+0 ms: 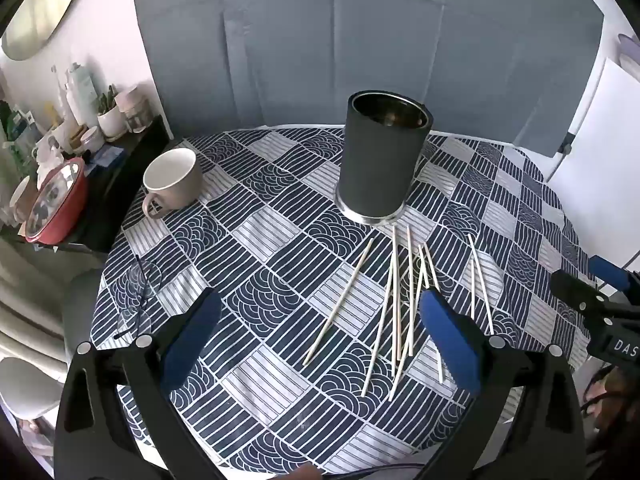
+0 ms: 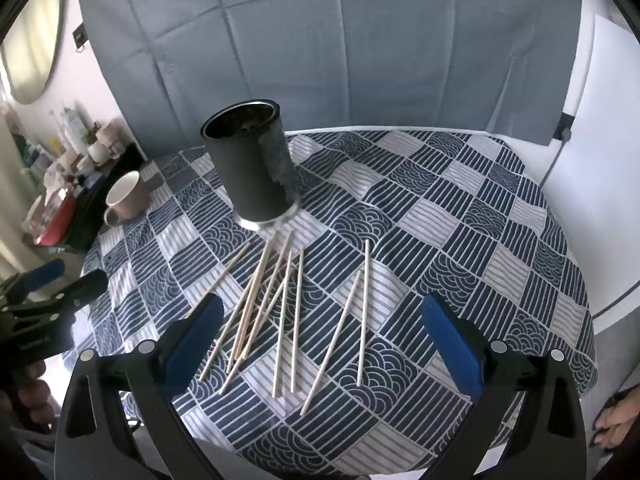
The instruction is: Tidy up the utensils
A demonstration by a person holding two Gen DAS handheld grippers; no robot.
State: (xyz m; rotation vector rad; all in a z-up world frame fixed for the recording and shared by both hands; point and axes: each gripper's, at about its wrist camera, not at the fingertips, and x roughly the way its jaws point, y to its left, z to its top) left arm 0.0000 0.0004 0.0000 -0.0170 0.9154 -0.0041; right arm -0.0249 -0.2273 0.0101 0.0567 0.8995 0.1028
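Several pale wooden chopsticks (image 1: 339,303) (image 2: 363,312) lie scattered on the patterned tablecloth (image 1: 260,240) (image 2: 440,220), just in front of a tall dark cylindrical holder (image 1: 378,160) (image 2: 252,172) that stands upright. My left gripper (image 1: 320,300) hovers open above the cloth, its right finger over the left part of the pile. My right gripper (image 2: 324,304) is open above the chopsticks, with nothing touching its blue pads. Each gripper shows at the other view's edge: the right gripper (image 1: 580,276) and the left gripper (image 2: 78,274).
A beige mug (image 1: 174,178) (image 2: 126,196) stands at the table's left. Eyeglasses (image 1: 138,296) lie near the left edge. Beyond that edge a dark shelf holds a red bowl (image 1: 56,204) and bottles. A grey cloth backdrop (image 1: 340,40) hangs behind the table.
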